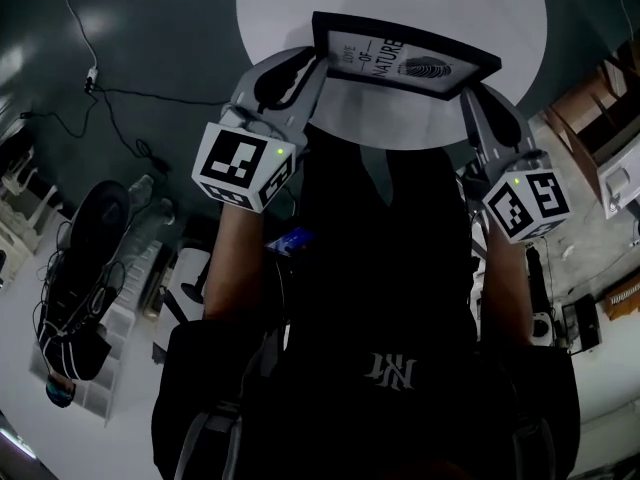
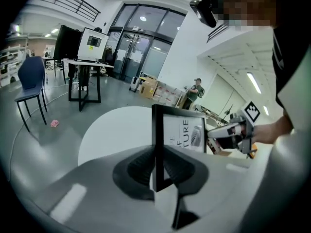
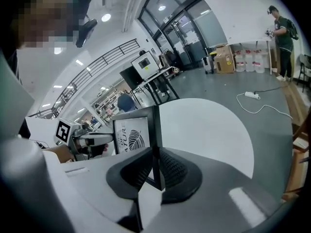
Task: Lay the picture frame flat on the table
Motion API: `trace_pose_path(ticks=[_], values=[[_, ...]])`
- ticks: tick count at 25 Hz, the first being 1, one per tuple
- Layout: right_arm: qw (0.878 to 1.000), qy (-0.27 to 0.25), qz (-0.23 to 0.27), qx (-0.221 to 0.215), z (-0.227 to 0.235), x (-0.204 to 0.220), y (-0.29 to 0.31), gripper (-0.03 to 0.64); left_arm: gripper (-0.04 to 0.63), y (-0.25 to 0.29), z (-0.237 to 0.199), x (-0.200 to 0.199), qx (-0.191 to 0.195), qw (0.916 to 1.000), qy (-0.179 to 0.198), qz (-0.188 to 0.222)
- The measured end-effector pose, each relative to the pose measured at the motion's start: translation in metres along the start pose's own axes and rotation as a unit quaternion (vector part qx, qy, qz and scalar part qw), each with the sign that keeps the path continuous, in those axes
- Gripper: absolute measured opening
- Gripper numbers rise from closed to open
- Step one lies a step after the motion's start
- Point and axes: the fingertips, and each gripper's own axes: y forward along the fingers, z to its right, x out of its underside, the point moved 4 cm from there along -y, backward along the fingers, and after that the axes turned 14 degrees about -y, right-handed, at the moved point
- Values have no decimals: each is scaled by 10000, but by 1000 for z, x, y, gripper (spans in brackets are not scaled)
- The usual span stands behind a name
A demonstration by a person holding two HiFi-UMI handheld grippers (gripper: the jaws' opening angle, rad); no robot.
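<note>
Two grips: my left hand-held gripper [image 1: 305,65] and right hand-held gripper [image 1: 470,96] clamp the frame's [image 1: 400,58] side edges over the desk [image 1: 275,8]; only the gripper views show a bystander [image 3: 282,21].

The counter [image 1: 270,8] is cut off by the top edge of the head view, and its near edge is hidden behind the person's dark torso [image 1: 380,268]. Both side rails of the picture frame [image 1: 400,60] are covered where the left tongs [image 1: 308,68] and right tongs [image 1: 468,96] clamp them. Whether the frame's bottom edge touches the counter cannot be told.
</note>
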Motion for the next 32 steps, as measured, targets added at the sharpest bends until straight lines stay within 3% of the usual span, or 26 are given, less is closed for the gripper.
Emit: trace_pose_path(ticks=[9,32], values=[[10000,28,0,83,15,19,21,29,49,25,-15,18,-47,10000,-37,-25],[9985,-146,-192,498,26,46,36,44,52,52,-15,27,-602,9962,482,-412]])
